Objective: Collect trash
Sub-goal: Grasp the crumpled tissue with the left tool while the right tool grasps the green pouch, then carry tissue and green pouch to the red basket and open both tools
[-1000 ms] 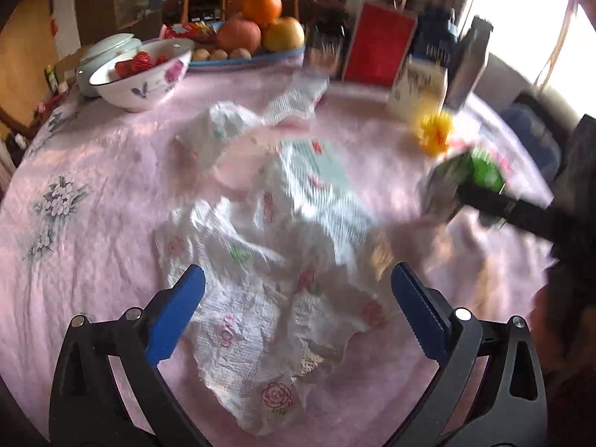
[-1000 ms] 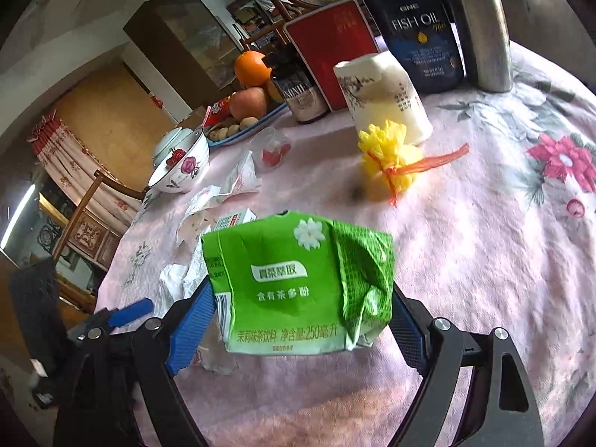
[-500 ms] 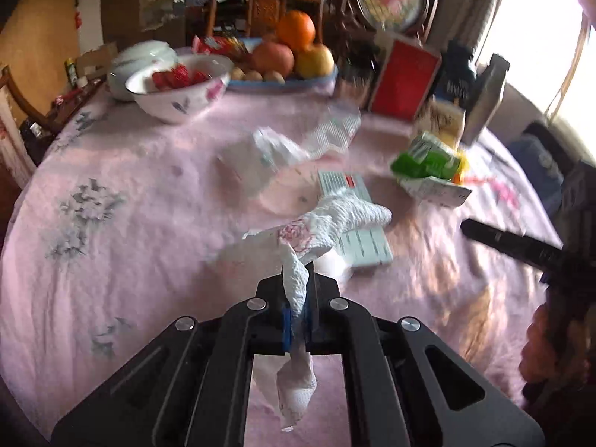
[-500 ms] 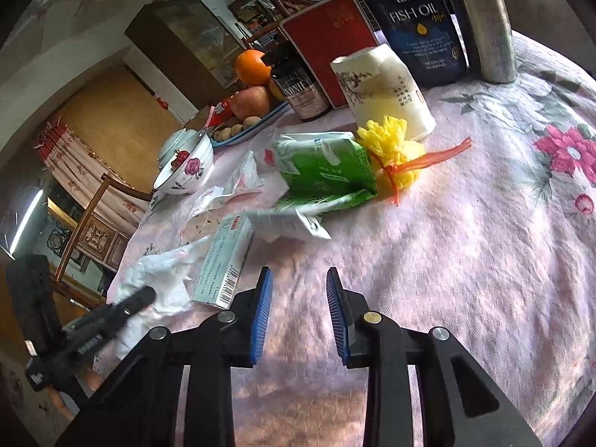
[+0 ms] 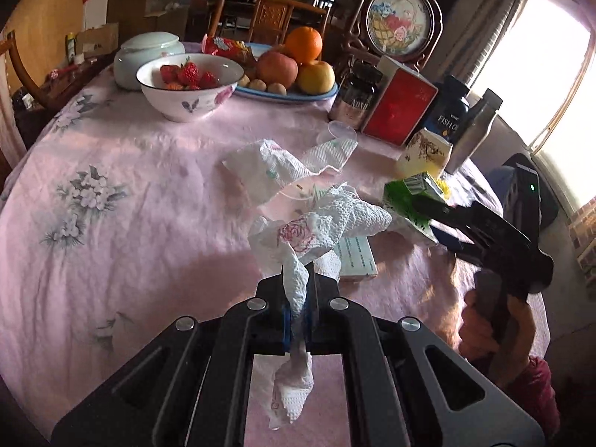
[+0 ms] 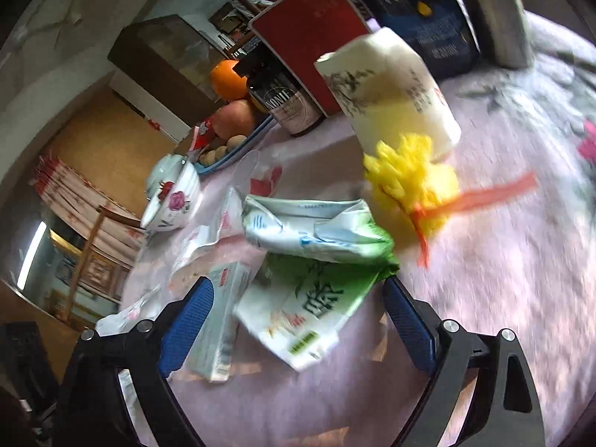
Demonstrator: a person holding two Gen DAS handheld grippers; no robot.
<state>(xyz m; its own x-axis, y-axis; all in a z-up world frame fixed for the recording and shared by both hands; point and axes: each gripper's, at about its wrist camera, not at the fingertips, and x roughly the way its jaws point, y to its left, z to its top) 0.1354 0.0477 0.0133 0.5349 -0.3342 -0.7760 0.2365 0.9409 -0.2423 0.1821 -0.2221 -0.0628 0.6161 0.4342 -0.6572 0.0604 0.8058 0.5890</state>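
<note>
My left gripper (image 5: 298, 313) is shut on a white rose-print paper napkin (image 5: 324, 223), which hangs lifted above the pink tablecloth (image 5: 149, 205). Behind it lie a second crumpled tissue (image 5: 272, 171) and a small pale box (image 5: 354, 257). My right gripper (image 6: 296, 287) has its jaws opening wide around a flattened green-and-white wrapper (image 6: 305, 313), with no pad pressing on it. A crushed green carton (image 6: 316, 231) lies just beyond, beside a yellow tuft with an orange strip (image 6: 413, 182). The left wrist view shows the right gripper (image 5: 465, 219) in a person's hand (image 5: 488, 327).
A bowl of strawberries (image 5: 190, 85), a lidded pot (image 5: 149, 56) and a fruit plate (image 5: 290, 93) stand at the back. A red box (image 6: 309, 37), dark bottles (image 6: 428, 15), a white cup (image 6: 391, 85) and a clear plastic cup (image 5: 337, 132) crowd the far right.
My left gripper shut on the napkin and lifted it. My right gripper let the green carton drop by the yellow tuft, narrowed, then spread wide and moved in over the green wrapper.
</note>
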